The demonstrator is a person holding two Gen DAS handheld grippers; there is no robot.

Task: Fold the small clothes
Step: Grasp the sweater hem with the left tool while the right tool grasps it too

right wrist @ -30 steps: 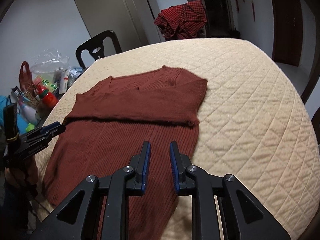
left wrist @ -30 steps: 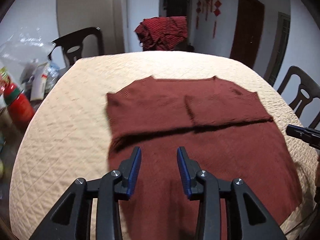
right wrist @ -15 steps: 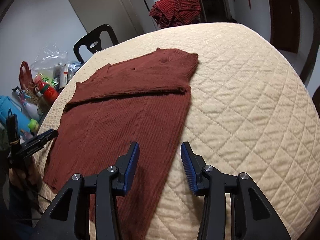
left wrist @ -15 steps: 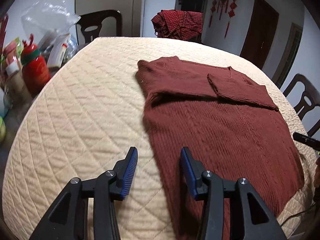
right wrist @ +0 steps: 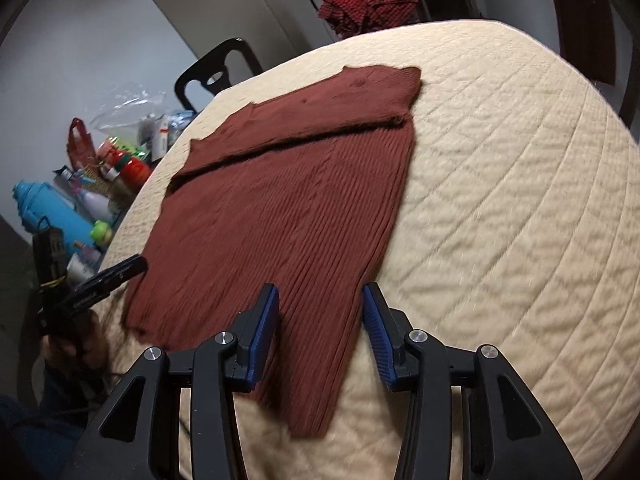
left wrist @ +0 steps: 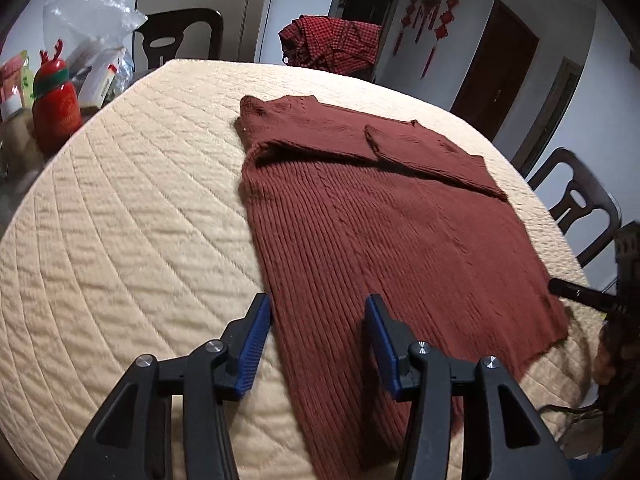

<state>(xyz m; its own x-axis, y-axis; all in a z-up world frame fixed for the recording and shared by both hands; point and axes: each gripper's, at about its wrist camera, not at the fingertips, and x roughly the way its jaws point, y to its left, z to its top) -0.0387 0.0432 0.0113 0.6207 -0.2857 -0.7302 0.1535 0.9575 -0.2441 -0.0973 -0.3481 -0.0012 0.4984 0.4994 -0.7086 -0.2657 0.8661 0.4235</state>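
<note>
A: Where does the garment lie?
B: Maroon sweater (left wrist: 384,240), sleeves folded across its chest, flat on the quilted table cover (left wrist: 120,220).

A: The tongs?
B: Left gripper (left wrist: 318,336) and right gripper (right wrist: 320,320), both spread wide, holding nothing, at the hem's corners.

A: Surroundings?
B: Red bottle (left wrist: 54,110), checked cloth (left wrist: 332,42) draped on a chair.

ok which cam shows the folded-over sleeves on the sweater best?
Left wrist. There the maroon sweater shows both sleeves laid across the chest, with the edge where one overlaps the other clearly visible. The right wrist view shows the sweater from its other side; the sleeves read as one band and the overlap is hard to make out.
</note>
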